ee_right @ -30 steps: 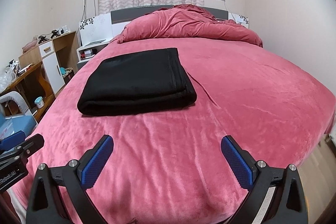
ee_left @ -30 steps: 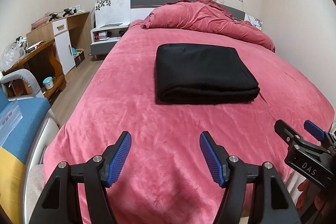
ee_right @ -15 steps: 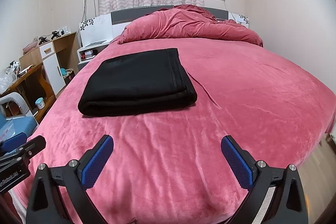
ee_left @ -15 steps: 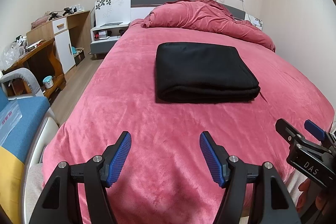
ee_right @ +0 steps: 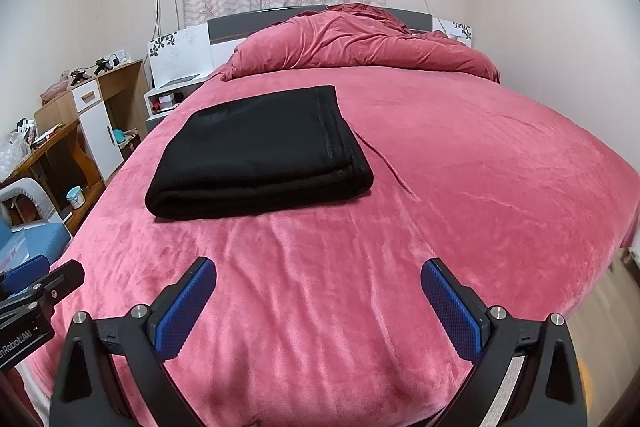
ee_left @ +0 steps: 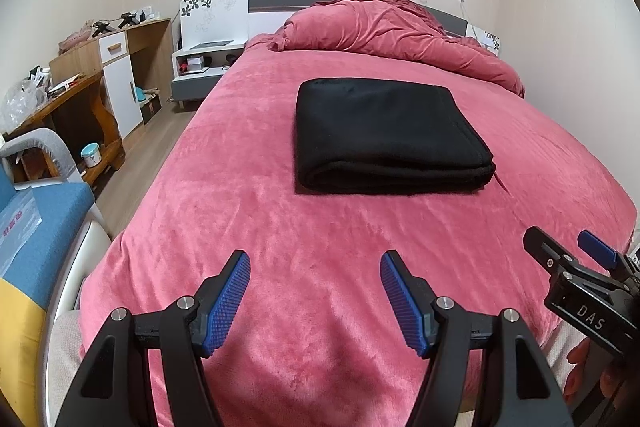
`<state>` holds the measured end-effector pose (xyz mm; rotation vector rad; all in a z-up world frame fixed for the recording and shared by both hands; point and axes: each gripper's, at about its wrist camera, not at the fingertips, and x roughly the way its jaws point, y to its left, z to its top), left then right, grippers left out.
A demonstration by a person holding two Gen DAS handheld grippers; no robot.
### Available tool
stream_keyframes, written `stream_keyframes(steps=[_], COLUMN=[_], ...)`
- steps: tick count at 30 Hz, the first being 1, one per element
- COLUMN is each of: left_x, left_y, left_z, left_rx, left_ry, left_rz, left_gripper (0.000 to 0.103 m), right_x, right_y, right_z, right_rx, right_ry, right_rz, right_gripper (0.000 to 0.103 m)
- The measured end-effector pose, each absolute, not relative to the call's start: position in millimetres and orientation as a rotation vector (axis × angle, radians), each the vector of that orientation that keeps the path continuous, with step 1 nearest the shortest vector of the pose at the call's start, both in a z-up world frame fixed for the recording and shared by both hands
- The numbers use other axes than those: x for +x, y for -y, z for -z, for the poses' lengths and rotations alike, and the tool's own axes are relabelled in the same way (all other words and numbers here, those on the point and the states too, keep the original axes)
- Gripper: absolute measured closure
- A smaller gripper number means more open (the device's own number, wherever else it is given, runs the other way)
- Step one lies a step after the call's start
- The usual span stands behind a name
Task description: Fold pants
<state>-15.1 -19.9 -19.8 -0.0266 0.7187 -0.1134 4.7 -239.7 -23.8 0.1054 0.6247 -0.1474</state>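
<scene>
Still nothing moved: pants (ee_left: 384,135) lie folded; left gripper (ee_left: 315,301), right gripper (ee_right: 319,305) released.

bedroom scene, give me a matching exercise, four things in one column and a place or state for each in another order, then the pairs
Things:
1. black pants
2. red duvet
3. left gripper
4. small white pot with a teal lid

Places or states:
A. bunched up at the head of the bed
B. open, holding nothing
C. on the low shelf under the wooden desk
D. folded into a flat rectangle in the middle of the bed

Pairs: 1-D, 2-A, 3-B, 4-C
</scene>
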Motion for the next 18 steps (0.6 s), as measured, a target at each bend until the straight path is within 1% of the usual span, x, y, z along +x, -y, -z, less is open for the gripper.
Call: stream_keyframes(steps=[18], left_x=[-15.3], left_y=[20.8], left_z=[20.4], left_rx=[-0.018], left_ry=[-0.721], left_rz=[0.116], left_gripper=[0.034], right_x=[6.0], right_y=[243.6], right_z=[25.4], right_rx=[0.116], right_ry=[-0.638], right_rz=[0.146], right_gripper=[0.0])
